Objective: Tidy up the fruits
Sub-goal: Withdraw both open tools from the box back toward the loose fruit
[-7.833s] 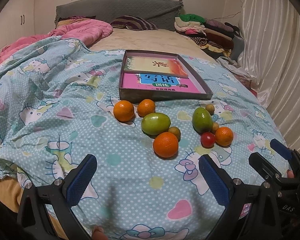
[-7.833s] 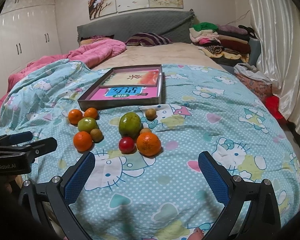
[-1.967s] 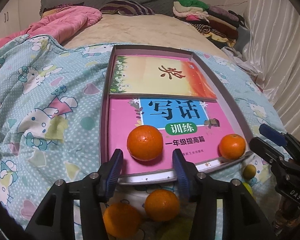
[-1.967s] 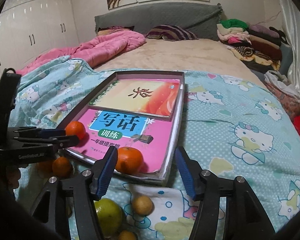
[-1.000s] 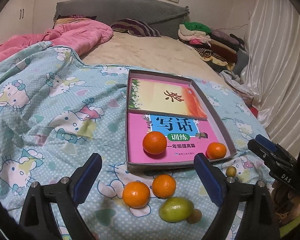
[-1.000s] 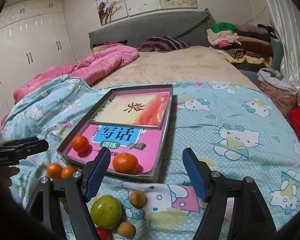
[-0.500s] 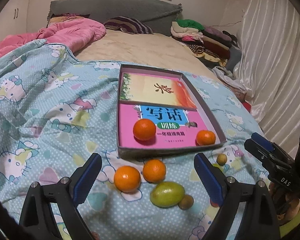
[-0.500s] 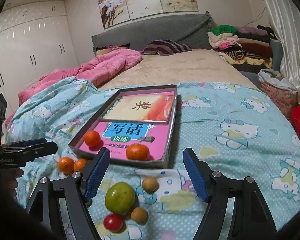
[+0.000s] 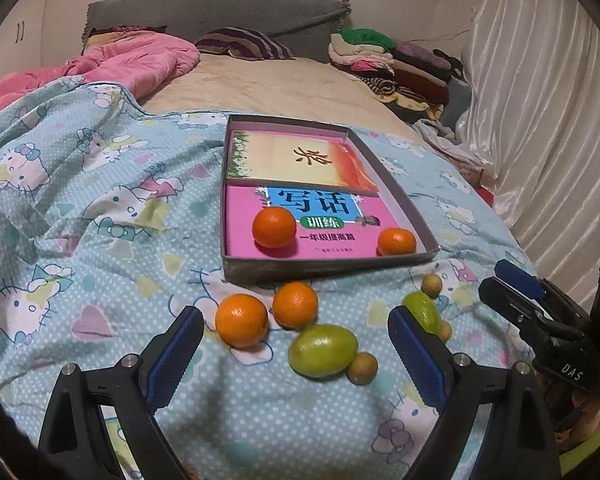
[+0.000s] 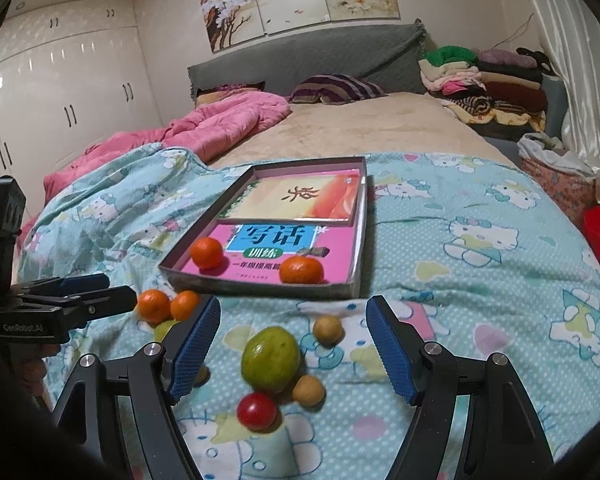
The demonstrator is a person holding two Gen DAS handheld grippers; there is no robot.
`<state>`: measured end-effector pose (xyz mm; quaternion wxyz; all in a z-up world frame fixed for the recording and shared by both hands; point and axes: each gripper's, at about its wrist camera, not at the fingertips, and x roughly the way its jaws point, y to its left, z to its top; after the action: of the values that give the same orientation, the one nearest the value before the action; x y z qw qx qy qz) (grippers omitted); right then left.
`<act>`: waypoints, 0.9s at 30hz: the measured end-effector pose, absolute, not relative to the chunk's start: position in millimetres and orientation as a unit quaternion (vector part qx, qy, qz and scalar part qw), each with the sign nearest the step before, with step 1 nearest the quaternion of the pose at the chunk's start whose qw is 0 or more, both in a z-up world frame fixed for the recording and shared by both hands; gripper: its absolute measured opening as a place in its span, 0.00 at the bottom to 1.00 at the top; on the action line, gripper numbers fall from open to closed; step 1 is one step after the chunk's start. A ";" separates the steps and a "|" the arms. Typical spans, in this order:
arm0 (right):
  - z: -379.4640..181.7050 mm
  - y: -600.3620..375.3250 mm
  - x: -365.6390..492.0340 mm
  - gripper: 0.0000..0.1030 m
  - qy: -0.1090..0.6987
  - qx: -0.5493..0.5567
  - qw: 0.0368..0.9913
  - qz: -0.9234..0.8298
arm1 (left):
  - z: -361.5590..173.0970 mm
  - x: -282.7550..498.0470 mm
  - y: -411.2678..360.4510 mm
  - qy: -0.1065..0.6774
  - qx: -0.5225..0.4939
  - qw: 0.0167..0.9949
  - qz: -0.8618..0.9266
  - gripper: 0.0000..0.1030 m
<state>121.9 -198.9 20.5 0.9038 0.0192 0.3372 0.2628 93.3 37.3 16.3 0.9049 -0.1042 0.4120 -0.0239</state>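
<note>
A shallow grey box (image 9: 324,270) (image 10: 260,286) lined with books lies on the bed. Two oranges (image 9: 274,227) (image 9: 397,241) rest inside it. Two more oranges (image 9: 241,321) (image 9: 295,305), a green fruit (image 9: 323,351) and a small brown fruit (image 9: 363,368) lie in front of the box, in line with my open left gripper (image 9: 296,356). My right gripper (image 10: 292,346) is open too. Ahead of it lie another green fruit (image 10: 271,359), a red fruit (image 10: 257,411) and two small brown fruits (image 10: 327,330) (image 10: 308,391). Neither gripper touches anything.
A patterned blue blanket (image 9: 100,208) covers the near half of the bed, and a pink quilt (image 10: 220,128) is bunched at the far left. Folded clothes (image 10: 480,84) are stacked at the far right, by a white curtain (image 9: 540,120). White wardrobes (image 10: 60,92) stand to the left.
Both grippers have drawn back from the box, so the loose fruit on the blanket now lies between their fingers in view. The jaws stand as wide as before, and no fruit has moved.
</note>
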 end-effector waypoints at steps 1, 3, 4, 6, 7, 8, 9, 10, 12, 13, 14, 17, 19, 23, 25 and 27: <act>20.4 -197.5 118.9 0.74 0.339 0.017 0.903 0.264 | 16.2 91.0 36.4 0.412 -0.100 0.905 -0.026 0.91; 20.7 -194.5 113.4 0.74 0.340 0.011 0.902 0.265 | 16.0 87.8 36.5 0.414 -0.097 0.905 -0.025 0.91; 20.7 -192.6 110.5 0.74 0.341 0.008 0.902 0.266 | 15.7 86.2 37.1 0.414 -0.098 0.905 -0.026 0.91; 20.9 -189.9 106.4 0.74 0.343 0.003 0.901 0.267 | 14.8 82.7 39.1 0.416 -0.101 0.903 -0.027 0.91; 21.2 -188.7 104.5 0.74 0.344 0.001 0.900 0.267 | 14.9 81.3 39.8 0.416 -0.101 0.903 -0.027 0.91; 21.6 -187.6 102.4 0.74 0.345 -0.001 0.900 0.268 | 14.4 79.3 40.3 0.417 -0.101 0.903 -0.028 0.91; 22.1 -186.5 100.2 0.74 0.345 -0.003 0.900 0.268 | 13.9 78.5 40.7 0.418 -0.102 0.902 -0.028 0.91; 22.9 -185.8 99.3 0.74 0.345 -0.004 0.900 0.268 | 13.4 76.9 41.0 0.418 -0.102 0.902 -0.029 0.91; 23.6 -184.1 96.1 0.74 0.346 -0.008 0.899 0.268 | 13.1 75.0 40.8 0.420 -0.099 0.902 -0.030 0.91; 23.7 -183.5 94.3 0.74 0.346 -0.010 0.899 0.268 | 13.1 73.9 40.6 0.420 -0.099 0.902 -0.030 0.91; 23.5 -182.8 92.7 0.74 0.347 -0.011 0.899 0.268 | 13.2 72.6 40.4 0.420 -0.099 0.902 -0.031 0.91; 22.0 -182.1 89.1 0.74 0.351 -0.016 0.898 0.266 | 13.3 69.8 38.7 0.421 -0.094 0.902 -0.031 0.91; 21.0 -181.3 87.1 0.74 0.354 -0.017 0.897 0.266 | 11.9 68.6 37.4 0.424 -0.090 0.900 -0.032 0.91; 16.4 -180.4 82.9 0.74 0.363 -0.019 0.893 0.264 | 6.9 66.5 35.6 0.432 -0.086 0.897 -0.031 0.91; 13.2 -179.5 81.0 0.74 0.367 -0.022 0.892 0.264 | 3.6 65.8 34.5 0.438 -0.082 0.895 -0.031 0.91; 10.0 -178.0 79.0 0.74 0.372 -0.025 0.890 0.264 | 1.2 64.6 33.5 0.440 -0.081 0.894 -0.032 0.91</act>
<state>79.0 -178.0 10.0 0.8896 -0.0250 0.3719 0.2640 64.6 33.5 1.2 0.8938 -0.0813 0.4398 -0.0324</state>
